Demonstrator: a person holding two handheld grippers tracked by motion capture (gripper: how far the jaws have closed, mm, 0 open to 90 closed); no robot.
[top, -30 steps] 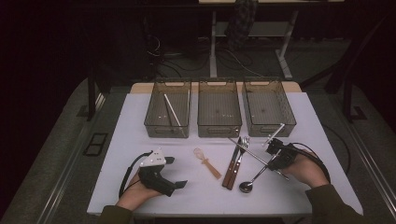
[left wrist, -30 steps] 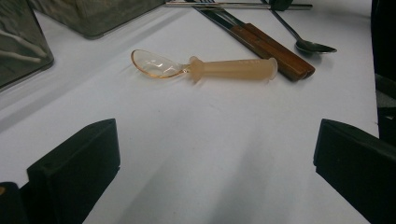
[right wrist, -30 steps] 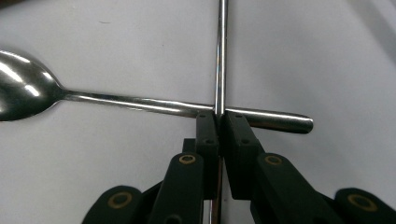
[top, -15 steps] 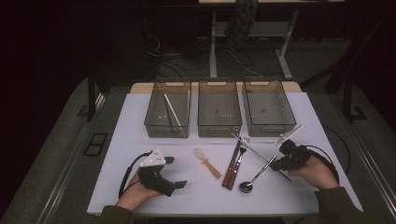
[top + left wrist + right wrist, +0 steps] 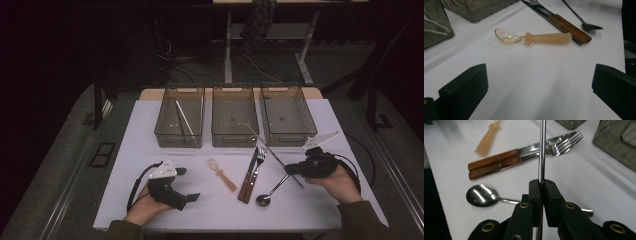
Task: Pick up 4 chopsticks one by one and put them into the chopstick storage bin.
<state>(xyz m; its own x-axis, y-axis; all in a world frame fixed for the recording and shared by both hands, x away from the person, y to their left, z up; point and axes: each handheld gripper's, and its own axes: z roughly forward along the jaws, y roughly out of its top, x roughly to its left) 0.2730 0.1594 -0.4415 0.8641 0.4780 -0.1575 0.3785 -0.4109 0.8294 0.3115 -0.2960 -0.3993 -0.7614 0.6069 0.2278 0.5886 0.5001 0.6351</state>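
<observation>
1. The right claw (image 5: 541, 185) pinches a thin metal rod (image 5: 541, 150), raised slantwise over the desk (image 5: 320, 205).
2. Under it lie a metal spoon (image 5: 482, 195), then a fork (image 5: 559, 144) and knife (image 5: 499, 158).
3. The left claw (image 5: 537, 85) rests spread, facing a plastic spoon (image 5: 534, 38).

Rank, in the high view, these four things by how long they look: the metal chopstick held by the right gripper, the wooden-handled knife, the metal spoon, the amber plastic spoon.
1. Metal chopstick, held in the right gripper: longest.
2. Wooden-handled knife.
3. Metal spoon, slightly shorter, though its handle end lies under the gripper, so this place is unsure.
4. Amber plastic spoon: shortest.
</observation>
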